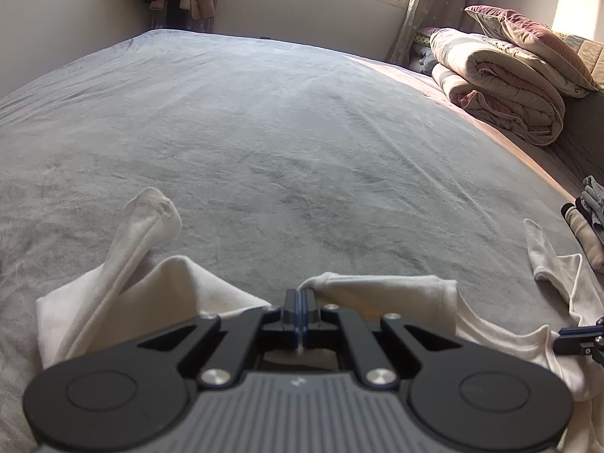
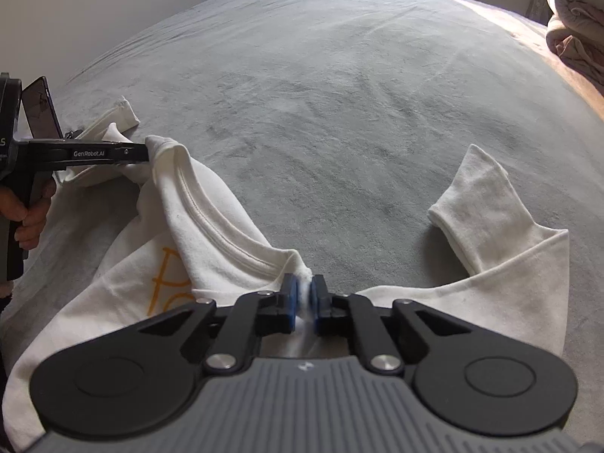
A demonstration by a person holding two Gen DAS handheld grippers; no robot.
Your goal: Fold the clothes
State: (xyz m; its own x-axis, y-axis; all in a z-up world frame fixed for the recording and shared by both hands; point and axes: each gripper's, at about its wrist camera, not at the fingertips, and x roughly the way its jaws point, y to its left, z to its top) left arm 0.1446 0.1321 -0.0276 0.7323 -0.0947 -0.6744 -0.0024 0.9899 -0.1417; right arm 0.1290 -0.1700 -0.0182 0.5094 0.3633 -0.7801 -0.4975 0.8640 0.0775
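Note:
A white long-sleeved shirt [image 2: 211,226] with orange lettering lies on the grey bed at the near edge. My right gripper [image 2: 305,287] is shut on a pinch of its fabric at the collar seam. My left gripper [image 1: 301,296] is shut on another part of the neckline; in the right wrist view the left gripper [image 2: 145,153] shows from the side, clamped on the cloth, with a person's hand [image 2: 26,211] on its handle. One sleeve [image 2: 479,204] lies bent to the right, the other sleeve [image 1: 147,219] points away at the left.
The grey bedspread [image 1: 283,132] stretches far ahead toward a window. A rolled quilt [image 1: 498,87] and a pillow [image 1: 528,37] sit at the right side. Folded clothes [image 1: 589,219] are stacked at the right edge. Clothing hangs in the far left corner.

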